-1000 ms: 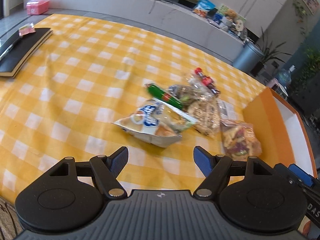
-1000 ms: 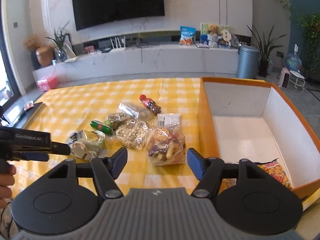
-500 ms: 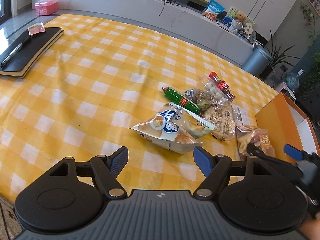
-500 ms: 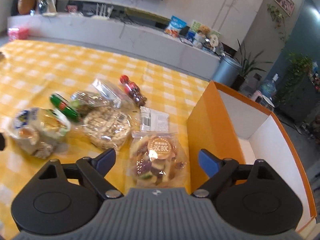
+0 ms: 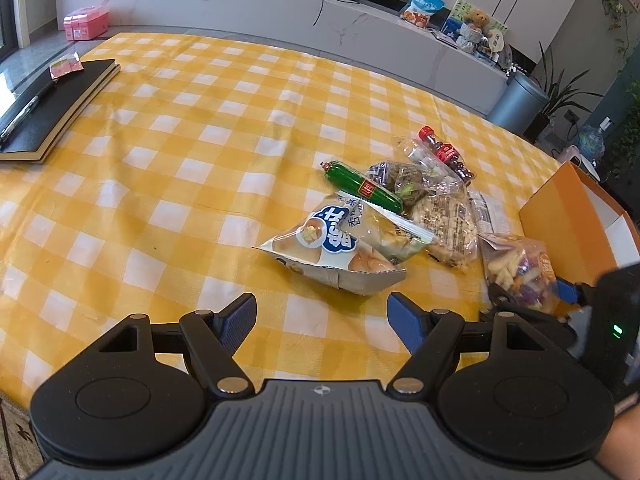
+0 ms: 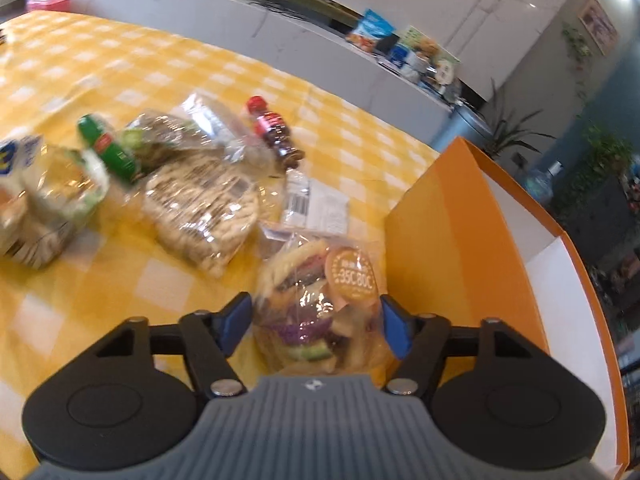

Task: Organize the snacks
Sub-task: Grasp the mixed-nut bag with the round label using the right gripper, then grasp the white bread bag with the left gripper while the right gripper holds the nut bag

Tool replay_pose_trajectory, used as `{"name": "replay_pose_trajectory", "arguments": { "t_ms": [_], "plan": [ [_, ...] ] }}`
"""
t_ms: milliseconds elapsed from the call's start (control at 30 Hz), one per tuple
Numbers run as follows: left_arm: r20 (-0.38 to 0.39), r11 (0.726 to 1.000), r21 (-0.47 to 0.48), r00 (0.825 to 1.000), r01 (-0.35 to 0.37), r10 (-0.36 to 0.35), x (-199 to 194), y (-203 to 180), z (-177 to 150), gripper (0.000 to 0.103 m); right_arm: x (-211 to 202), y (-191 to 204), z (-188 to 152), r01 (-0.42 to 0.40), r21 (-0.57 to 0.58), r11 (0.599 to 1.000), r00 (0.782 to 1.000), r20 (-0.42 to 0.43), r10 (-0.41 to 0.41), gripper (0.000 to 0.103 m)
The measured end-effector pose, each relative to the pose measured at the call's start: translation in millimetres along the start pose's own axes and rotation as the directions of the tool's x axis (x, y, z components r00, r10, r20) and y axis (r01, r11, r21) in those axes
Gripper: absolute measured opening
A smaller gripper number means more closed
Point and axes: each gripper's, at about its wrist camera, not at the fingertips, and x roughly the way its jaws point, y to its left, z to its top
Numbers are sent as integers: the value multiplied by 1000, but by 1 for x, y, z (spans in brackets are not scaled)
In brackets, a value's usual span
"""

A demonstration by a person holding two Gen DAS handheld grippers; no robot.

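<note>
I hold one gripper in each hand above the tabletop (image 5: 168, 168), which is covered by a yellow and white checked cloth.

My right gripper (image 6: 316, 322) is low over the clear bag of mixed vegetable chips (image 6: 320, 300). Its jaws are spread wide, one on each side of the bag. The blue pads are very near the plastic, but I cannot tell if they touch it, and the bag is not squeezed. This bag lies just beside the outer wall of the orange box (image 6: 460, 248), which stands at the right edge of the tabletop. In the left wrist view the same bag (image 5: 516, 272) sits between the blue tips of my right gripper (image 5: 532, 292).

My left gripper (image 5: 322, 318) hovers with its jaws released and nothing between them. In front of it lies the white and blue bag of small breads (image 5: 332, 248). Behind this bag a green sausage stick (image 5: 362, 186) rests partly on the pile. Near it are a clear bag of pale crackers (image 5: 444, 224), a dark snack in clear plastic (image 5: 400, 178) and a small bottle with a red cap (image 5: 444, 152). A flat white packet (image 6: 316, 204) lies between the crackers and the box.

Well apart, at the far left of the tabletop, is a black notebook (image 5: 52, 108) with a pen (image 5: 24, 112) on it.
</note>
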Motion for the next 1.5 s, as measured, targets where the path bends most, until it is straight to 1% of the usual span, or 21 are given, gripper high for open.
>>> {"name": "replay_pose_trajectory", "arguments": {
  "t_ms": [33, 133, 200, 300, 367, 433, 467, 500, 533, 600, 633, 733, 833, 900, 1000, 1067, 1167, 1333, 1433, 1500],
  "plan": [
    [-1, 1000, 1, 1000, -3, 3, 0, 0, 0, 87, -3, -2, -2, -10, 1, 1000, 1000, 1, 10, 62],
    [-1, 1000, 7, 1000, -6, 6, 1, -1, -1, 87, -13, -10, -7, -79, 24, 997, 997, -14, 79, 62],
    [-3, 1000, 10, 1000, -7, 7, 1, -1, -1, 87, -22, -15, -12, -140, 33, 990, 990, -17, 140, 62],
    [-8, 1000, 17, 1000, -10, 10, 2, -3, -2, 87, -35, -18, -21, -203, 37, 979, 979, -28, 204, 62],
    [-10, 1000, 20, 1000, -12, 12, 2, -3, -3, 87, -43, -21, -27, -247, 58, 967, 968, -33, 249, 62],
    [-11, 1000, 21, 1000, -14, 14, 3, -3, -3, 87, -49, -26, -30, -296, 108, 949, 953, -28, 300, 62],
    [-12, 1000, 22, 1000, -15, 15, 3, -3, -3, 87, -51, -29, -32, -321, 134, 938, 945, -20, 326, 65],
    [-12, 1000, 22, 1000, -17, 17, 3, -3, -3, 87, -52, -32, -31, -338, 152, 929, 939, -11, 344, 70],
    [-12, 1000, 22, 1000, -19, 19, 3, -3, -3, 87, -52, -33, -31, -337, 162, 927, 939, -10, 343, 77],
    [-10, 1000, 20, 1000, -22, 22, 3, -2, -2, 87, -47, -32, -29, -296, 164, 941, 953, -15, 303, 79],
    [-10, 1000, 18, 1000, -23, 23, 2, -2, -2, 87, -44, -31, -29, -290, 163, 943, 955, -18, 297, 79],
    [-11, 1000, 13, 1000, -25, 25, 3, -1, -2, 87, -34, -29, -28, -317, 175, 932, 945, -22, 326, 79],
    [-11, 999, 15, 999, -34, 34, 4, 0, -3, 87, -26, -26, -29, -296, 169, 940, 953, -5, 302, 78],
    [-9, 999, 18, 999, -41, 41, 5, 0, -3, 87, -25, -25, -32, -291, 167, 942, 956, 24, 292, 71],
    [-1, 998, 23, 999, -50, 50, 6, 0, -4, 87, -28, -27, -35, -287, 160, 944, 958, 54, 282, 69],
    [3, 998, 35, 999, -51, 51, 8, 0, -4, 87, -31, -30, -38, -301, 154, 941, 953, 70, 293, 69],
    [13, 995, 81, 998, -57, 56, 9, -1, -1, 87, -38, -37, -42, -321, 169, 932, 946, 96, 309, 69],
    [54, 992, 108, 996, -71, 65, 8, -4, 2, 87, -60, -56, -45, -378, 179, 908, 922, 157, 353, 69],
    [47, 988, 138, 997, -68, 62, 12, -9, 1, 87, -74, -70, -44, -402, 197, 894, 909, 202, 364, 69],
    [32, 983, 165, 997, -79, 75, 16, -16, 1, 87, -81, -79, -42, -415, 202, 887, 900, 231, 369, 69]
  ]
}}
